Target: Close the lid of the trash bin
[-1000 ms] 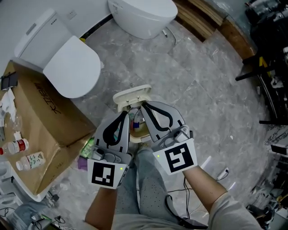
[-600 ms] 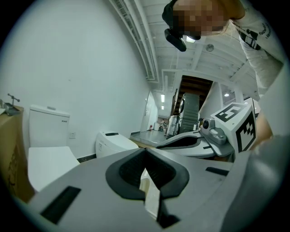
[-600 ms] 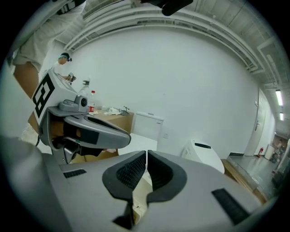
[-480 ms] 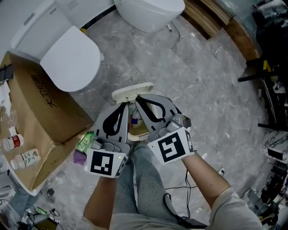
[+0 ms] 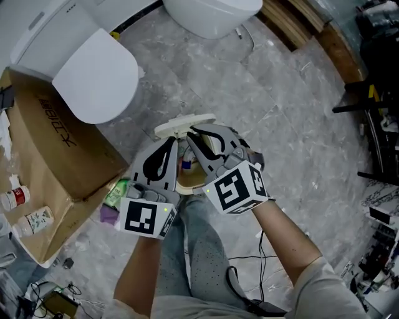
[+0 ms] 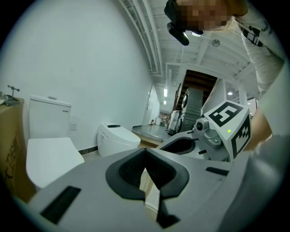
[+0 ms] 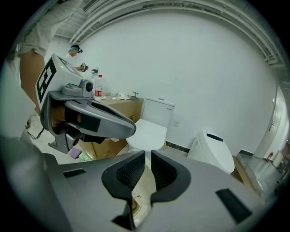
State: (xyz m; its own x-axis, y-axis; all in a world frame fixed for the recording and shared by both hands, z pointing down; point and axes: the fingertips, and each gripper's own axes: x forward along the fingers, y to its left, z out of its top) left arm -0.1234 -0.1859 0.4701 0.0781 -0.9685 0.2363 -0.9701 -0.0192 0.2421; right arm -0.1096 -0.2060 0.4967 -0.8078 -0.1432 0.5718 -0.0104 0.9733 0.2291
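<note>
Cream bin lid [image 5: 171, 128] raised, long edge crosswise, left gripper [image 5: 176, 142] closed, right gripper [image 5: 191, 133] narrowly open.

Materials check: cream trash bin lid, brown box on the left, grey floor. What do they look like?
Cream trash bin lid: likely moulded plastic, smooth, with a thin even rim. Brown box: cardboard, going by its matte tan faces, folded edges and print. Grey floor: polished stone or stone-look tile, veined and glossy; can't tell which.

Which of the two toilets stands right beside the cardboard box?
The toilet with the tank, upper left in the head view, next to the cardboard box. The rounded tankless toilet sits apart at the top edge.
</note>
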